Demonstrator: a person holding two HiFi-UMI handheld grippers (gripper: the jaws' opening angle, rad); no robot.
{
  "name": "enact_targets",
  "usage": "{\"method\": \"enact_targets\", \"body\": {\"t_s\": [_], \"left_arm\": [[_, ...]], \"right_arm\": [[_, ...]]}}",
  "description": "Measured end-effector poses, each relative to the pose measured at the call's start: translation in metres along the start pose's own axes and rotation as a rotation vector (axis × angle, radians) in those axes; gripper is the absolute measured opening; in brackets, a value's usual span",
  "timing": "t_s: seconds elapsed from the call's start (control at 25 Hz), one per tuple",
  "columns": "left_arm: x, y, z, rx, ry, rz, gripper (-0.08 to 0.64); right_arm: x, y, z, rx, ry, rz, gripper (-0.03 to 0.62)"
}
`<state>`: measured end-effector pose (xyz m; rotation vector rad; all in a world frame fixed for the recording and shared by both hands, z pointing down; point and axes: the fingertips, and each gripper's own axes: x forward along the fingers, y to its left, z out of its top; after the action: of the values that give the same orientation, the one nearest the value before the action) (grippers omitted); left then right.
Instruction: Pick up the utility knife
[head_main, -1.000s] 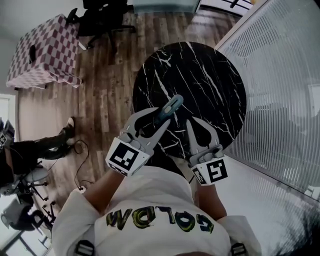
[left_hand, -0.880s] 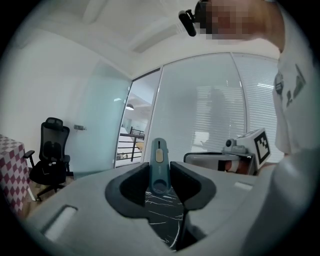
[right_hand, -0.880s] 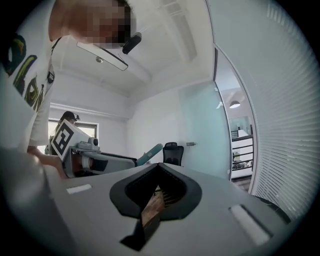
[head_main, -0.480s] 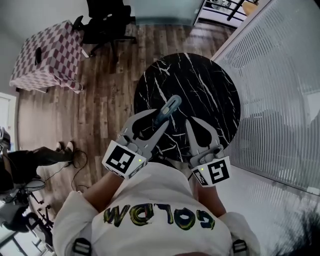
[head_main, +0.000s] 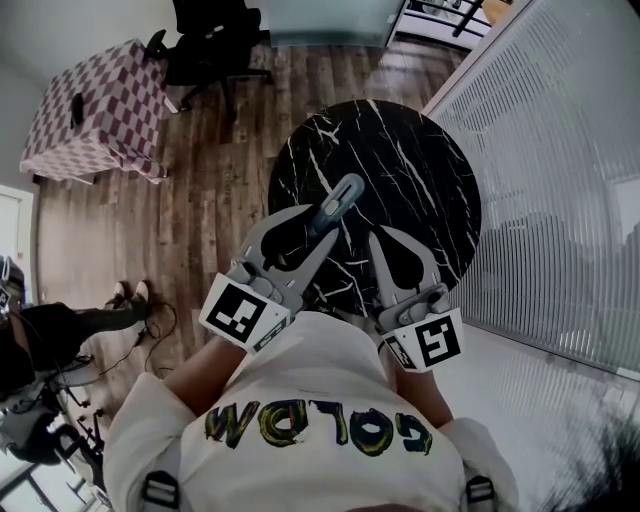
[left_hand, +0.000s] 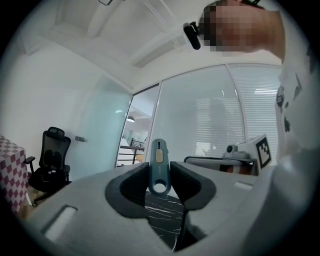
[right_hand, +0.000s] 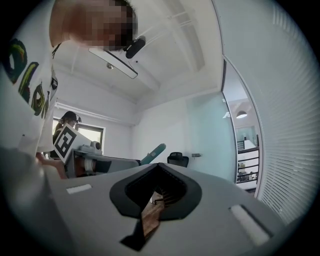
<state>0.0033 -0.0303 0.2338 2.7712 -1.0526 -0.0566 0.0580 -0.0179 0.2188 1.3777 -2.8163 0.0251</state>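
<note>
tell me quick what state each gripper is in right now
Left gripper: closed on the utility knife, held up off the table.
Right gripper: closed, with nothing in it.

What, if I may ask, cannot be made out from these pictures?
Utility knife: its rear part, head view, covered by the left hand-held gripper's jaws; blade out or in, too small there.
Marble table: near edge, head view, hidden behind the right hand-held gripper and the person's shirt.
Dark item on the checkered table: head view, too small to name.
</note>
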Motion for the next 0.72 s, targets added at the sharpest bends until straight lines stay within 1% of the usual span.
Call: {"method": "enact_targets", "body": {"t_s": [0.36, 0.72], "left_arm": [[0.0054, 0.0005, 0.0065, 0.003, -0.017, -0.014, 0.138], [0.005, 0.0011, 0.0047, 0.0, -0.021, -0.013, 0.138]], "right_arm": [[0.0028, 0.0002, 0.0047, -0.012, -0.007, -0.007, 0.002], [0.0021, 0.0012, 0.0022, -0.013, -0.005, -0.013, 0.002]]}}
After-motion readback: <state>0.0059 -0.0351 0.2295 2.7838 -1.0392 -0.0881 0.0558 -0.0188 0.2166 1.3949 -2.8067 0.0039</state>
